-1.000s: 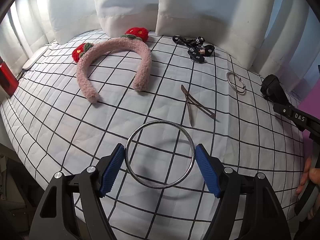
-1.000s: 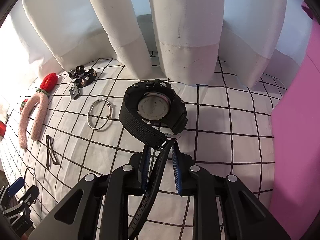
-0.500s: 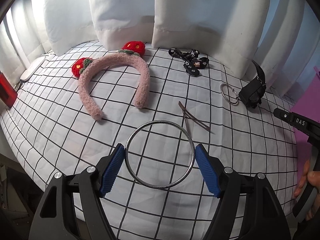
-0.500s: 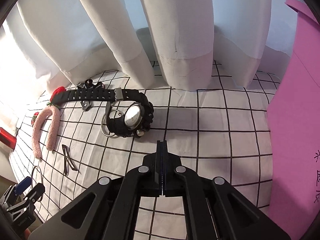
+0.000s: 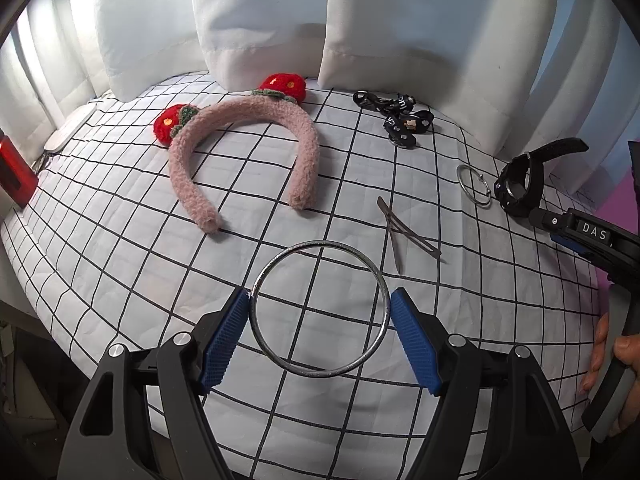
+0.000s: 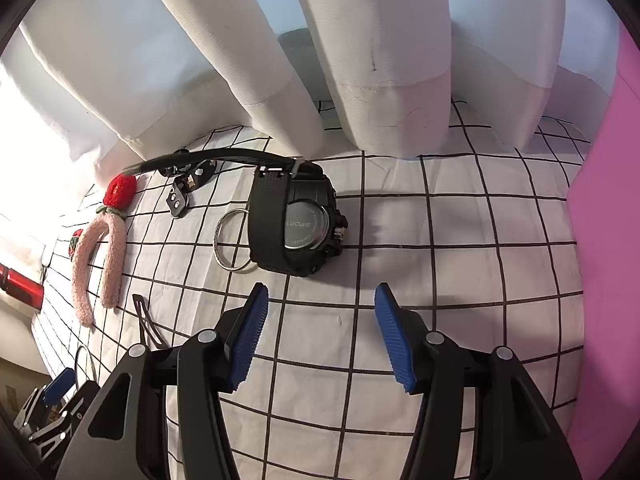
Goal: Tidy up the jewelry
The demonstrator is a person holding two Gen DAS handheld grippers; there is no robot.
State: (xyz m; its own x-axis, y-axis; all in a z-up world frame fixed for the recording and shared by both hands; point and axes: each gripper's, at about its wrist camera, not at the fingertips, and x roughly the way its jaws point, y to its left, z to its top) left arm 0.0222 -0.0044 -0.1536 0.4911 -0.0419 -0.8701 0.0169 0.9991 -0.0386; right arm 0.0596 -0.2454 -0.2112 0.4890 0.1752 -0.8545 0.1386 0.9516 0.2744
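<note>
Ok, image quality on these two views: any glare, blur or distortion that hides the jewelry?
Left wrist view: sharp and evenly lit; fisheye bends the grid cloth, and the large bangle reads clearly. Right wrist view: the far left is blown out by backlight, washing out the pink headband; the watch stays crisp, its case-back lettering legible.
</note>
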